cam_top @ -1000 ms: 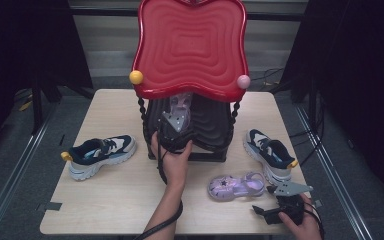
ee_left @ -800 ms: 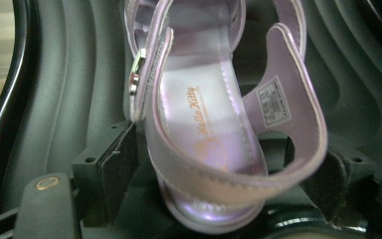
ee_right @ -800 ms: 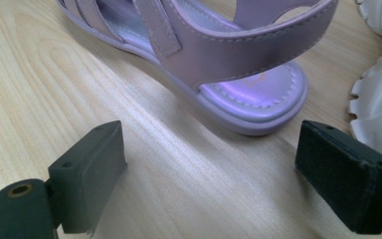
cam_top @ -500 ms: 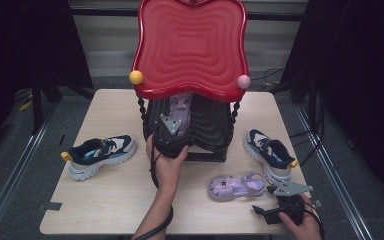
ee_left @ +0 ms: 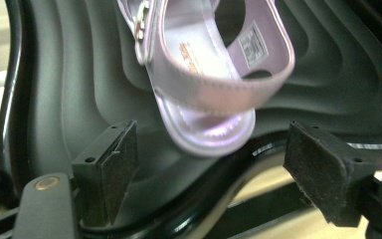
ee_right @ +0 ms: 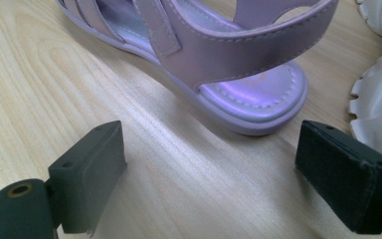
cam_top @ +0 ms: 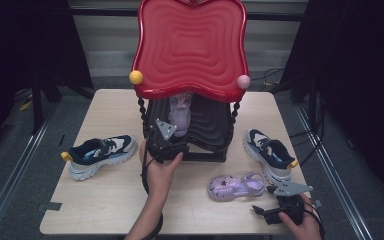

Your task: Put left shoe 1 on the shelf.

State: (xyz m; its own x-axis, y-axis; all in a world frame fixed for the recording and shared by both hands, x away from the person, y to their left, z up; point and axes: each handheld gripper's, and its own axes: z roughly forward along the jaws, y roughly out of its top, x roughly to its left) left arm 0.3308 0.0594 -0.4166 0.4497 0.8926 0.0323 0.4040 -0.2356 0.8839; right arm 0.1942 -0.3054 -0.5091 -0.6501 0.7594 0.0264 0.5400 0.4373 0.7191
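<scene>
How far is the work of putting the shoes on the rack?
One purple sandal already lies on the black shelf of the rack. The open left gripper sits just off its heel. The open right gripper faces the second sandal on the table. Two sneakers remain there.

Two lilac sandals: one (cam_top: 181,114) lies on the black shelf (cam_top: 210,131) of the rack, one (cam_top: 236,186) lies on the table (cam_top: 105,210) near its front edge. Two sneakers: one (cam_top: 99,154) by the left edge, one (cam_top: 270,152) by the right edge.
</scene>
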